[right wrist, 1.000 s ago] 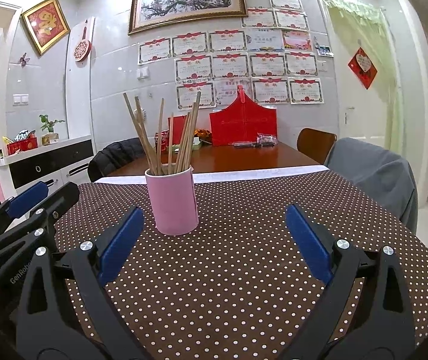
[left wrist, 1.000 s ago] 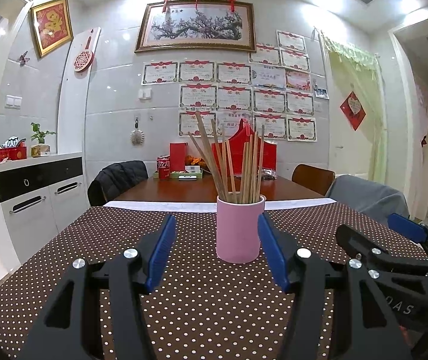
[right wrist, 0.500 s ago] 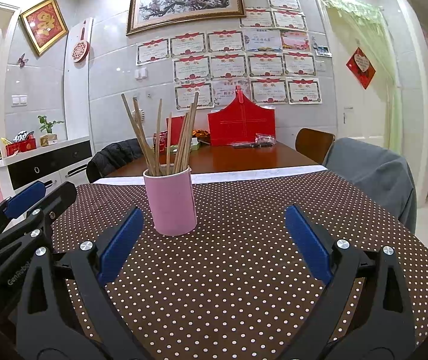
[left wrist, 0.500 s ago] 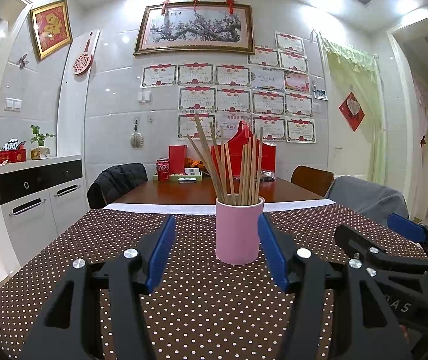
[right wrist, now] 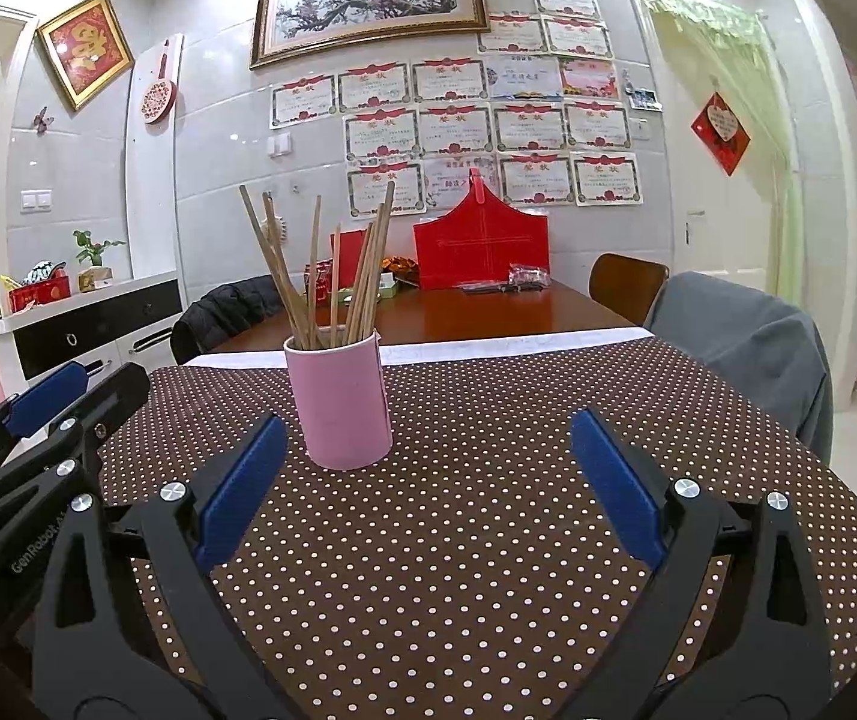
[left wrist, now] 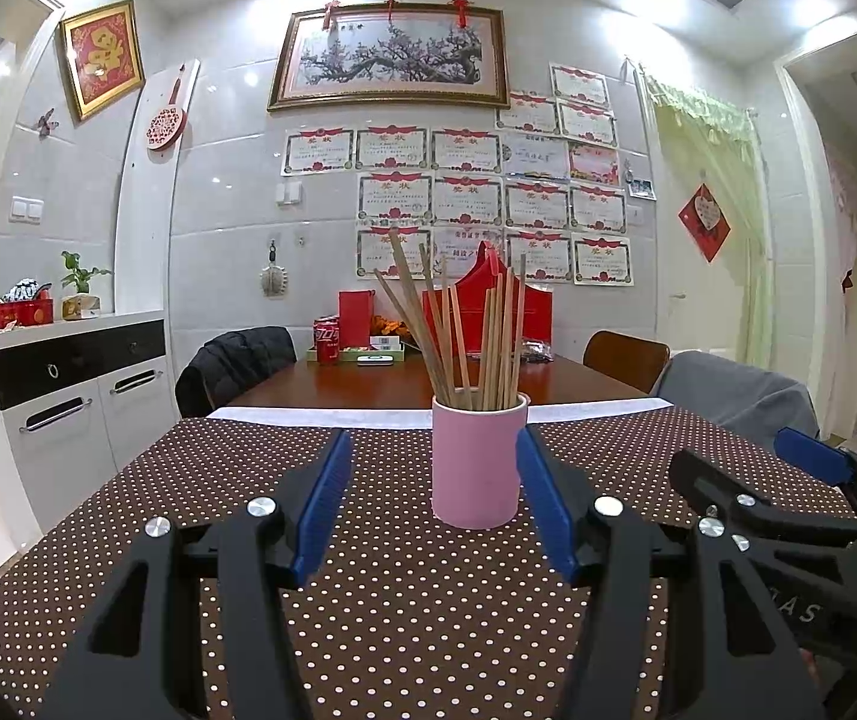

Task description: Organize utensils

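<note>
Left gripper: jaws spread, empty, aimed straight at the pink cup beyond its tips, probably lined up for a grasp. Right gripper: jaws spread wider, empty, cup left of its line. Chopsticks: upright in cup, fanned, on dotted tablecloth.

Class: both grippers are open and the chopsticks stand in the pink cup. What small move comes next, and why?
Probably ease the left gripper forward: the pink cup sits just beyond its open fingers, untouched, while the chopsticks lean loosely inside it.
</note>
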Motion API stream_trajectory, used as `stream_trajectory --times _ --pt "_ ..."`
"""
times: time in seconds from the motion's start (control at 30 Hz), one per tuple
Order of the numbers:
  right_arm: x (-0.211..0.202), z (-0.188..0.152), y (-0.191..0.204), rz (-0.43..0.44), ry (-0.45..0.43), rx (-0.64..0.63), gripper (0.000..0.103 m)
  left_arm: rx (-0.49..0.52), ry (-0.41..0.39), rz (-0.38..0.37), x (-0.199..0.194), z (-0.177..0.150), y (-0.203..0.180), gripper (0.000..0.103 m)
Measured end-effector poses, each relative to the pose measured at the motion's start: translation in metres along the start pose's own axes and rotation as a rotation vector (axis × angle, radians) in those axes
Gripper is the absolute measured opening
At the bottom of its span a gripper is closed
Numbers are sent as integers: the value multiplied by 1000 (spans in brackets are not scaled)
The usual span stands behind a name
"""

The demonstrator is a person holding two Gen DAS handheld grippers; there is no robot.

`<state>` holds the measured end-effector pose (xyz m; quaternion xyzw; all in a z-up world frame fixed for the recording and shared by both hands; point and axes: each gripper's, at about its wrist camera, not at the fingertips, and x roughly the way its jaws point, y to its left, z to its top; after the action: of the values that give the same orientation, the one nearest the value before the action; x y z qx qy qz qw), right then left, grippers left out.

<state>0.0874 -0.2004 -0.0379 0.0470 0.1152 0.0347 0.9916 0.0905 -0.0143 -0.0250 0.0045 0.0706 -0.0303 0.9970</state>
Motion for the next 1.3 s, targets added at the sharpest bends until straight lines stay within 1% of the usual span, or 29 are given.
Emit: stream_trajectory --times 0.53,0.93,1.3 --pt "3 -2 3 -3 8 -9 94 -4 7 5 2 -2 3 57" --pt "1 -3 5 -19 0 -7 94 -5 8 5 2 -3 6 61" --pt "-1 -2 4 -21 -2 -5 94 -4 10 5 2 -3 6 61"
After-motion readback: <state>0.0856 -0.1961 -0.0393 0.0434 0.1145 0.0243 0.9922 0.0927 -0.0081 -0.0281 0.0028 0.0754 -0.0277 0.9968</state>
